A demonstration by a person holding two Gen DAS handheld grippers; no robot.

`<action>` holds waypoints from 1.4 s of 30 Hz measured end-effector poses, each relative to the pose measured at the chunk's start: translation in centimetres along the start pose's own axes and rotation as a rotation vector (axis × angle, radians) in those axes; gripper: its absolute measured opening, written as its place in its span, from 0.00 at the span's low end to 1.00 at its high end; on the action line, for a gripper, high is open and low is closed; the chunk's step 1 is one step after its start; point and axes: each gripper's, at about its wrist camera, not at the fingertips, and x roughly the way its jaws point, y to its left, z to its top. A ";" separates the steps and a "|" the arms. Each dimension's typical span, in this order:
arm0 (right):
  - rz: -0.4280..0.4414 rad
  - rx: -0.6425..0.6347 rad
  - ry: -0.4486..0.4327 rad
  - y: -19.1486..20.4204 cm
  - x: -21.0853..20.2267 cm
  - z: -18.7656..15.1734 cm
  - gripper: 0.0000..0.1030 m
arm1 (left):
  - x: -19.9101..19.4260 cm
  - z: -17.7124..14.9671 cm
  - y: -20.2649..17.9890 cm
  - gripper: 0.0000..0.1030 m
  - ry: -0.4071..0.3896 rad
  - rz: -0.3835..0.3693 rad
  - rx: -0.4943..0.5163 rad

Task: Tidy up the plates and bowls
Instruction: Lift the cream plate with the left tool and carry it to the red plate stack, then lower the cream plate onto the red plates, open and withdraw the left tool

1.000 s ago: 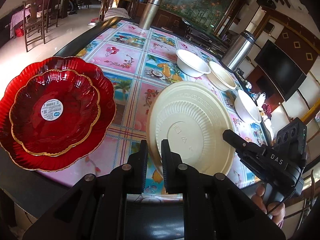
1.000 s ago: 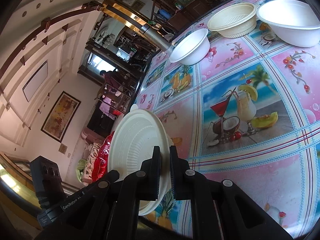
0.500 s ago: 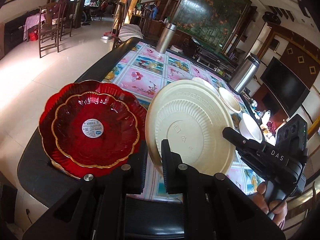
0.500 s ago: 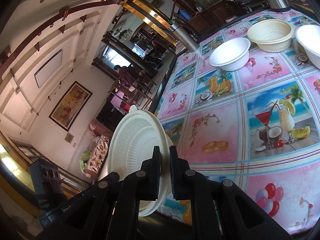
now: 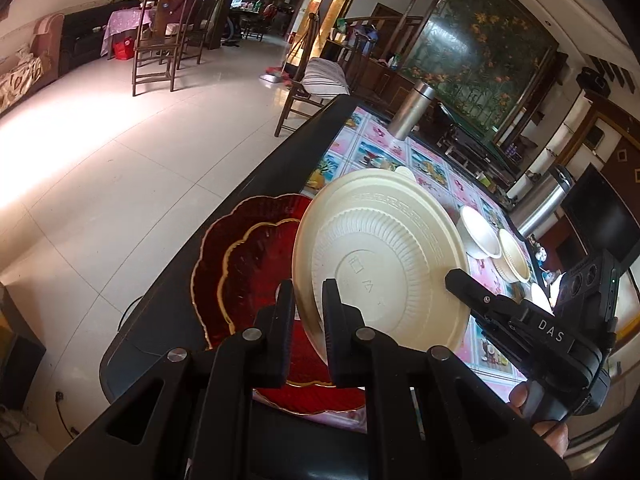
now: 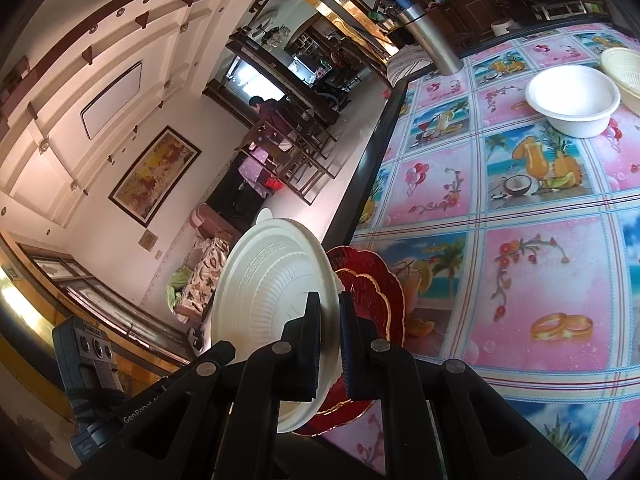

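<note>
Both grippers, left gripper and right gripper, pinch opposite rim edges of the cream plate, holding it tilted just above the stacked red plates at the table's near corner.

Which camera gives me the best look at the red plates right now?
The left wrist view: the red plates show their scalloped gold rims, stacked at the table corner, though the cream plate hides their right part. The right wrist view shows only a foreshortened sliver behind that plate and the fingers.
</note>
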 end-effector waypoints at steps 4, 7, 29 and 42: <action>-0.018 -0.002 0.040 0.3 2.5 -0.5 0.09 | 1.4 -0.3 1.4 0.11 0.035 0.019 -0.030; -0.038 0.001 0.071 0.1 4.1 -1.1 0.09 | 2.4 -0.7 2.1 0.11 0.065 0.027 -0.043; -0.096 -0.003 0.131 -1.5 7.0 -2.9 0.09 | -1.6 -0.3 2.7 0.11 -0.086 0.203 0.013; -0.083 -0.044 0.139 0.4 5.7 -2.7 0.33 | -2.3 -0.4 0.1 0.11 -0.099 0.175 0.066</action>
